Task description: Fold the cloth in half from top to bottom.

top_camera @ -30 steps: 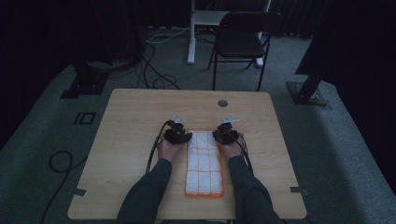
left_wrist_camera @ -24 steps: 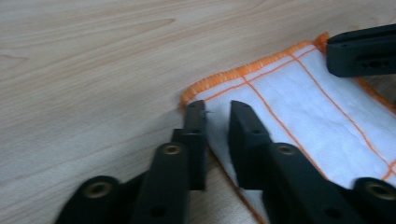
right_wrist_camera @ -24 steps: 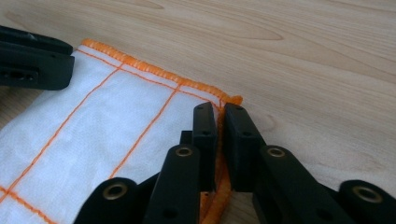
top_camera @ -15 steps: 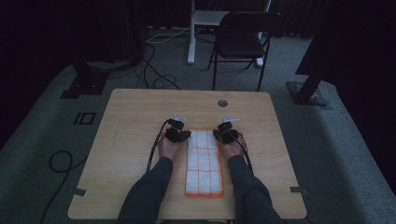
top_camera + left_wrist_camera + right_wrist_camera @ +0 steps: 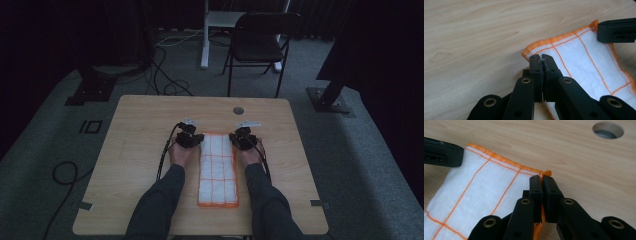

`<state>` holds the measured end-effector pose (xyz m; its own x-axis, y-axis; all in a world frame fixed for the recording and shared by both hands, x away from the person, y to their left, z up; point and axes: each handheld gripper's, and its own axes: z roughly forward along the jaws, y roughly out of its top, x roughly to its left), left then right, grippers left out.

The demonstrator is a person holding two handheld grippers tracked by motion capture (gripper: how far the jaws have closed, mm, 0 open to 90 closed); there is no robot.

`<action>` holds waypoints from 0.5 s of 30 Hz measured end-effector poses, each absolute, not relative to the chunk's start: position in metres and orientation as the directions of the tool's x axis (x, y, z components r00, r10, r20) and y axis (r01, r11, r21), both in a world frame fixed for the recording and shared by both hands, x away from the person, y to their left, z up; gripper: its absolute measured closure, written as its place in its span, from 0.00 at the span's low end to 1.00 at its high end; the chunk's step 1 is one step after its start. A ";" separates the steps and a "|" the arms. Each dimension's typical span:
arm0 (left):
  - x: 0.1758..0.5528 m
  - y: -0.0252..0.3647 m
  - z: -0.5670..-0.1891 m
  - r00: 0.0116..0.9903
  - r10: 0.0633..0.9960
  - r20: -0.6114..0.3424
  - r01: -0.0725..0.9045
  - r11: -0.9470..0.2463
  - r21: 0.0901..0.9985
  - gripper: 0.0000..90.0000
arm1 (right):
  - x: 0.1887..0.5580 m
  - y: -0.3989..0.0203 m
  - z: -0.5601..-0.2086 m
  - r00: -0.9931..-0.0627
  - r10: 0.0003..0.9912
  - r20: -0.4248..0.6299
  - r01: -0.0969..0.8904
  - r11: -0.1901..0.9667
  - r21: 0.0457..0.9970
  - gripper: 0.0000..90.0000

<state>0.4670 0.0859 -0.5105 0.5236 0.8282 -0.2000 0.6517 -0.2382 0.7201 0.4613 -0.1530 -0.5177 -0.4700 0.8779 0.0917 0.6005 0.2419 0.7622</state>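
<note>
White, orange-edged cloth (image 5: 217,167) is laid flat on the wooden table (image 5: 135,150); its far corners are pinched by the left gripper (image 5: 541,58) and right gripper (image 5: 541,178), jaws just clenched.

Cloth (image 5: 584,62) near end: cut off by frame edge in left gripper view.
Pinched corner: hidden between left tool (image 5: 541,58) jaws.
Chair (image 5: 262,37) detail: lost in darkness.
</note>
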 end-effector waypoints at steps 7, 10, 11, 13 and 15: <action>0.461 0.089 -0.495 0.543 0.818 -0.192 0.619 -0.235 0.750 0.99 | 0.459 -0.156 -0.505 -0.482 0.869 0.113 0.584 0.222 0.781 0.97; 0.454 0.091 -0.490 0.556 0.810 -0.187 0.604 -0.239 0.761 0.99 | 0.452 -0.158 -0.502 -0.496 0.858 0.137 0.581 0.210 0.786 0.97; 0.451 0.092 -0.489 0.561 0.807 -0.186 0.599 -0.240 0.764 0.99 | 0.449 -0.159 -0.500 -0.498 0.854 0.150 0.579 0.199 0.790 0.97; 0.444 0.093 -0.487 0.571 0.800 -0.186 0.587 -0.239 0.774 0.98 | 0.443 -0.161 -0.497 -0.506 0.847 0.162 0.577 0.192 0.794 0.97; 0.436 0.095 -0.485 0.581 0.793 -0.185 0.578 -0.241 0.780 0.98 | 0.437 -0.163 -0.494 -0.520 0.837 0.169 0.569 0.191 0.800 0.97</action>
<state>0.4364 0.0952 -0.4852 0.5806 0.7930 -0.1846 0.5777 -0.2414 0.7797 0.4366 -0.1628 -0.4940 -0.5196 0.8375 0.1692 0.5686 0.1912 0.8001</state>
